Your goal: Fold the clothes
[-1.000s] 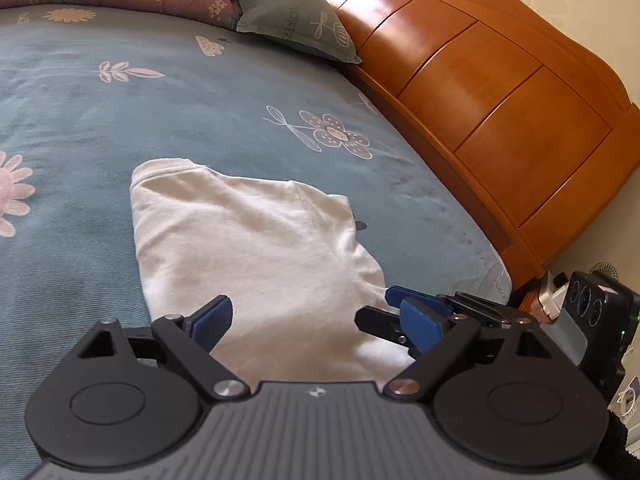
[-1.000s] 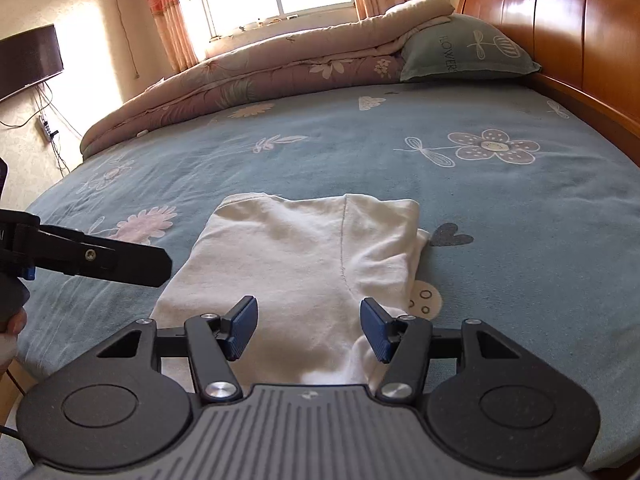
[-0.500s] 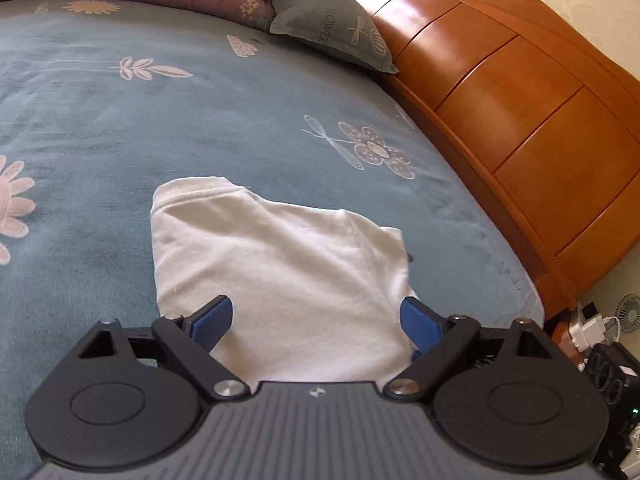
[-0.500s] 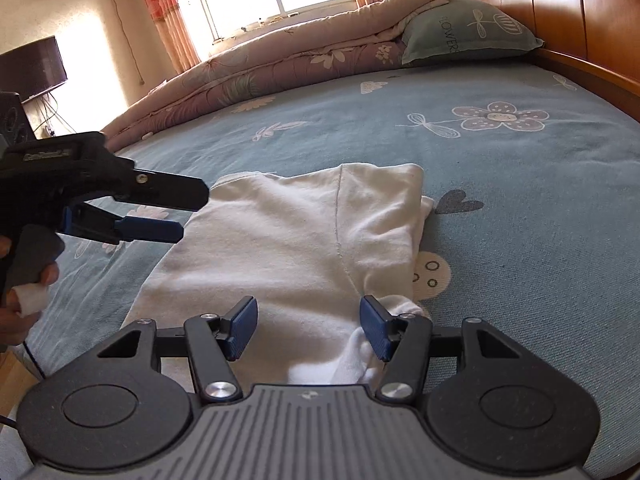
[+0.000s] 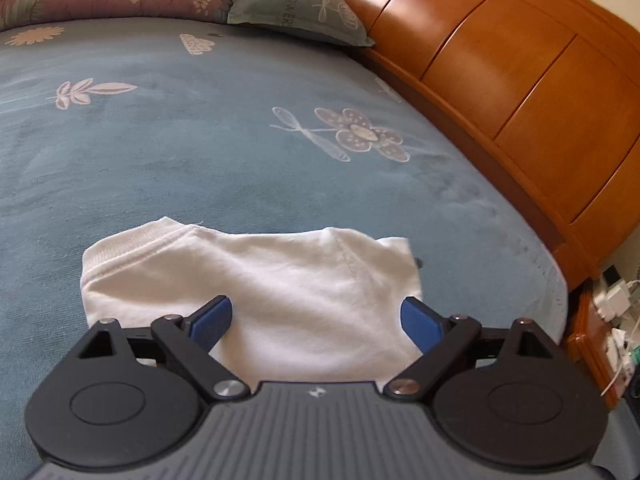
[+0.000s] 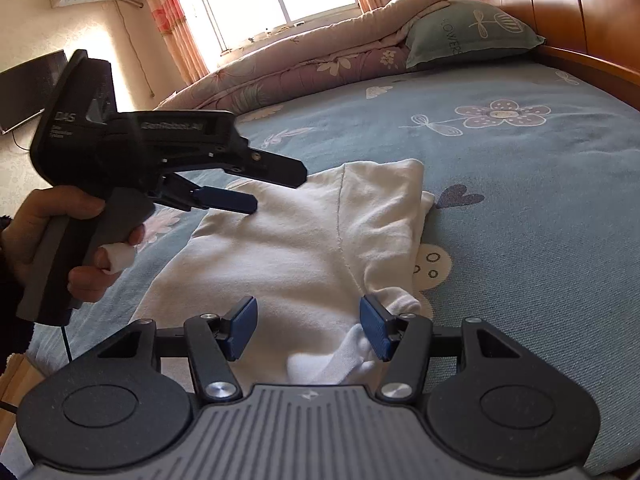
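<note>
White shirt (image 6: 304, 248) lies partly folded on bed (image 5: 200, 152). Left tool (image 5: 316, 318) and right tool (image 6: 308, 326) hover above shirt, jaws apart, empty. Next: grasp near hem.

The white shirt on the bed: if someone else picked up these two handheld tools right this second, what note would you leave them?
Left tool: open, holds nothing, hovering above the shirt's far left part.
Right tool: open, holds nothing, at the near edge of the shirt.
White shirt: lies on the blue flowered bedspread, already folded into a compact shape; a loose bunch of fabric sticks out at the near right corner, by the right tool.
Done: the main folds.
Left: probably tuck in that loose bunch and smooth or finish the fold.
</note>
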Action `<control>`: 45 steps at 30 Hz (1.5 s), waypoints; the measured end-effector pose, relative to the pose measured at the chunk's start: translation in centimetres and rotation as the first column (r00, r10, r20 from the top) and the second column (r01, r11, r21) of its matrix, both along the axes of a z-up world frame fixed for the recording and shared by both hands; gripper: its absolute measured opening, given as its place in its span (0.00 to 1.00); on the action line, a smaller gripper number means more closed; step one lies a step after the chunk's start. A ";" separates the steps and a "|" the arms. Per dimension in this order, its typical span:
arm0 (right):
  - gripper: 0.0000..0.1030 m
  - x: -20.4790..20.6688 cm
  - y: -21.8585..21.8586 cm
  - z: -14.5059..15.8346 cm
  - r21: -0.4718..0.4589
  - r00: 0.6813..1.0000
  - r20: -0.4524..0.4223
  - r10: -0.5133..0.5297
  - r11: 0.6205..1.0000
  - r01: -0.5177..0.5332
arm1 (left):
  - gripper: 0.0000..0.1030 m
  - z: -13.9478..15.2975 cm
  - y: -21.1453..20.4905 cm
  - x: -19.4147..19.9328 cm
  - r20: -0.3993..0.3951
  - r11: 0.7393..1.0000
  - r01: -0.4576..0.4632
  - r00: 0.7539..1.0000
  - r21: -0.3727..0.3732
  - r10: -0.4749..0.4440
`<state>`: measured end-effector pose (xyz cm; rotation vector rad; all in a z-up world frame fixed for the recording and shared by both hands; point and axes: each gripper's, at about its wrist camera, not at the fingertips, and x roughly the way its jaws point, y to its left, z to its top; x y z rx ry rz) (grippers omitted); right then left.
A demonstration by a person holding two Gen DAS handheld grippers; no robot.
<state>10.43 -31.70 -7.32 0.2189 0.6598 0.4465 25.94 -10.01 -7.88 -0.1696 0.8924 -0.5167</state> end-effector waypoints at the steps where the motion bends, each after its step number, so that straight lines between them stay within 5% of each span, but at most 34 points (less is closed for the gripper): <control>1: 0.61 -0.1 -0.1 0.0 0.004 1.000 0.001 -0.001 1.000 0.001 | 0.87 0.0 -0.2 0.3 -0.002 1.000 -0.010 1.000 0.009 0.010; 7: 0.61 -0.3 -0.3 -0.3 0.020 1.000 0.009 0.004 1.000 -0.004 | 0.88 3.2 -2.5 -0.1 0.032 0.988 0.126 0.992 -0.093 -0.124; 14: 0.61 -0.5 -0.7 -0.5 0.041 1.000 0.020 0.013 0.999 -0.014 | 0.88 1.5 -8.3 1.8 -0.005 0.967 0.253 0.967 -0.014 -0.253; 17: 0.61 -0.4 -1.0 -0.6 0.061 1.000 0.021 0.014 0.998 -0.015 | 0.87 1.6 -9.8 3.2 0.003 0.967 0.252 0.968 0.026 -0.252; 21: 0.61 -0.5 -1.3 -0.8 0.083 1.000 0.024 0.015 0.996 -0.017 | 0.88 4.0 -9.5 3.1 0.028 0.964 0.267 0.964 -0.024 -0.266; 27: 0.61 -0.3 -1.8 -1.0 0.125 1.000 0.023 0.016 0.992 -0.019 | 0.89 3.5 -9.9 2.5 -0.087 0.943 0.326 0.940 -0.069 -0.331; 31: 0.61 -0.1 -1.9 -1.2 0.134 1.000 0.026 0.015 0.991 -0.018 | 0.88 1.6 -11.2 4.7 -0.116 0.963 0.262 0.956 -0.061 -0.268; 35: 0.61 -0.2 -1.9 -1.2 0.136 0.999 0.030 0.015 0.991 -0.019 | 0.88 3.4 -10.4 4.7 -0.084 0.966 0.237 0.966 -0.102 -0.246; 41: 0.62 -0.5 -1.5 -0.6 0.107 0.999 0.042 -0.005 0.994 0.001 | 0.89 6.4 -5.4 0.0 -0.030 0.973 0.229 0.973 0.042 -0.228; 45: 0.71 -1.0 -0.7 1.7 0.068 0.995 0.100 -0.023 0.998 0.016 | 0.89 6.6 -0.8 -4.0 -0.023 0.978 0.158 0.987 0.139 -0.156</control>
